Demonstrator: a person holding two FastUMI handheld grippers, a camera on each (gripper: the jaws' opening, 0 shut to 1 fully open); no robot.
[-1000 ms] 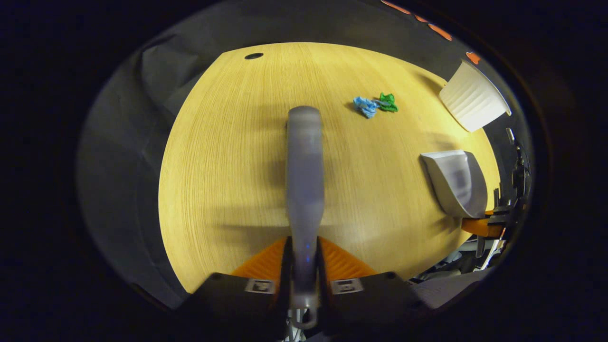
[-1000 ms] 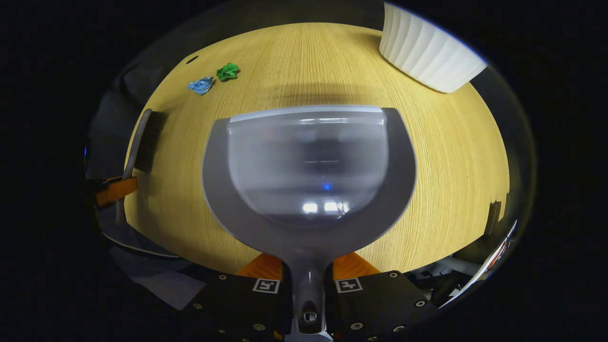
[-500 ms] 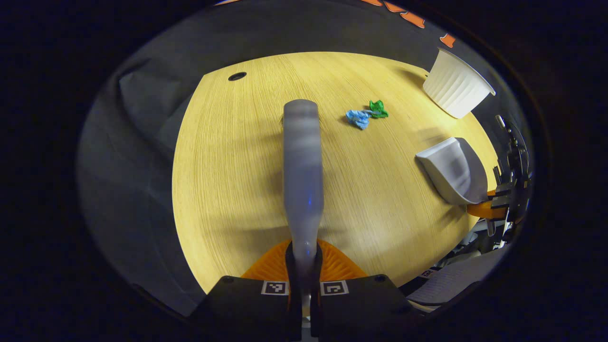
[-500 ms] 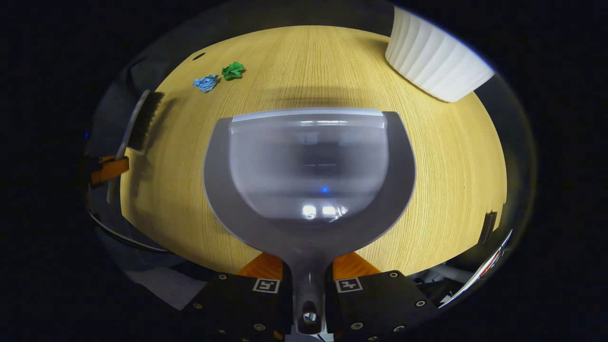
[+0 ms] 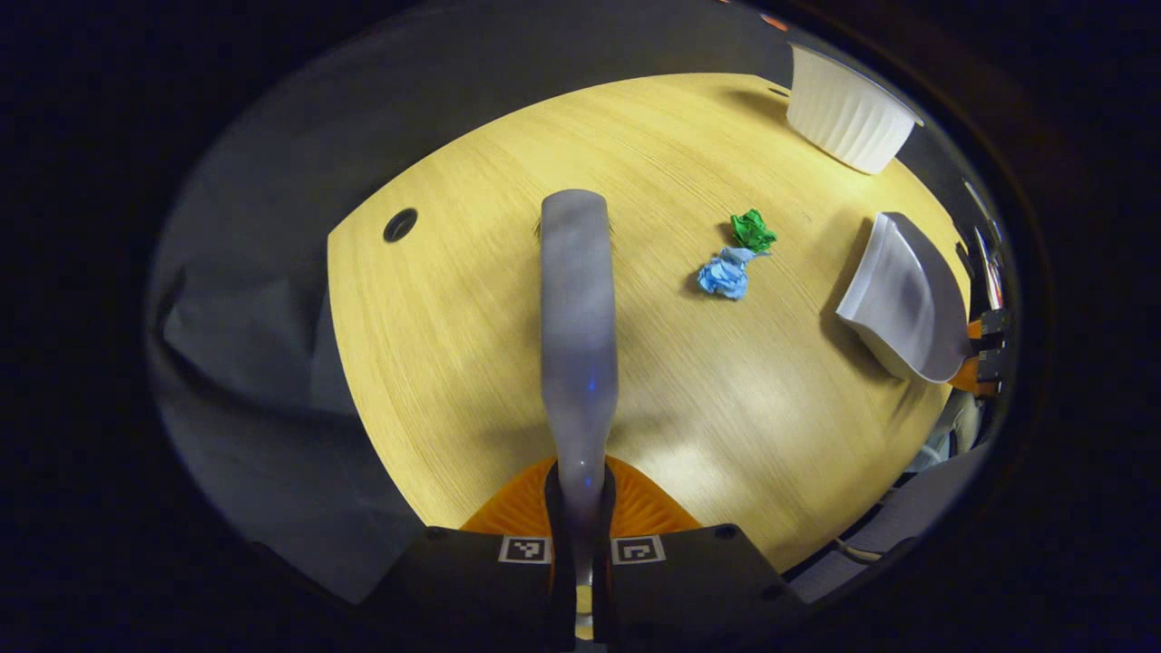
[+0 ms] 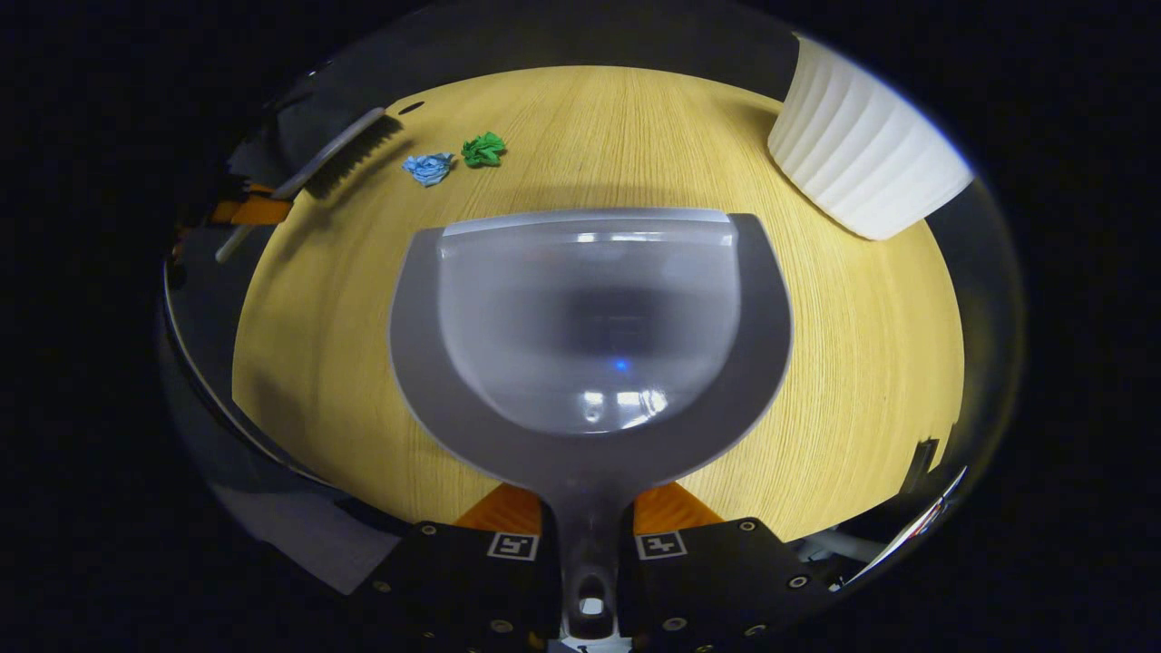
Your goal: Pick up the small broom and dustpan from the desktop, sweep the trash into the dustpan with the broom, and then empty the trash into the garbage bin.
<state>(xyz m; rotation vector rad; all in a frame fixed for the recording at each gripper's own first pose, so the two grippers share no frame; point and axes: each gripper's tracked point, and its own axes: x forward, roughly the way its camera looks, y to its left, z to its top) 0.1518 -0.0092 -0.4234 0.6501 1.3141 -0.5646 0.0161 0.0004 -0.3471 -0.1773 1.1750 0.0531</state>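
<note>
Left gripper point(image 5: 580, 508): clenched on the small broom's point(image 5: 577, 317) grey handle; long axis runs straight ahead, bristles hidden beneath.
Right gripper point(image 6: 588, 526): clamped on the grey dustpan's point(image 6: 590, 326) handle, lip pointing away above the desktop point(image 6: 862, 363).
Markers: square coded tags, unreadable.
Trash: blue paper wad point(image 5: 725, 276) touching green wad point(image 5: 752, 230).
Farthest: ribbed white garbage bin point(image 6: 862, 163).

I see a light wood-grain desktop point(image 5: 472, 345) with a round cable hole point(image 5: 400, 224) near its far left corner. Grey cloth point(image 5: 245, 336) hangs in folds beyond the desktop's left edge. Black cloth wall point(image 6: 562, 36) behind the desk.
</note>
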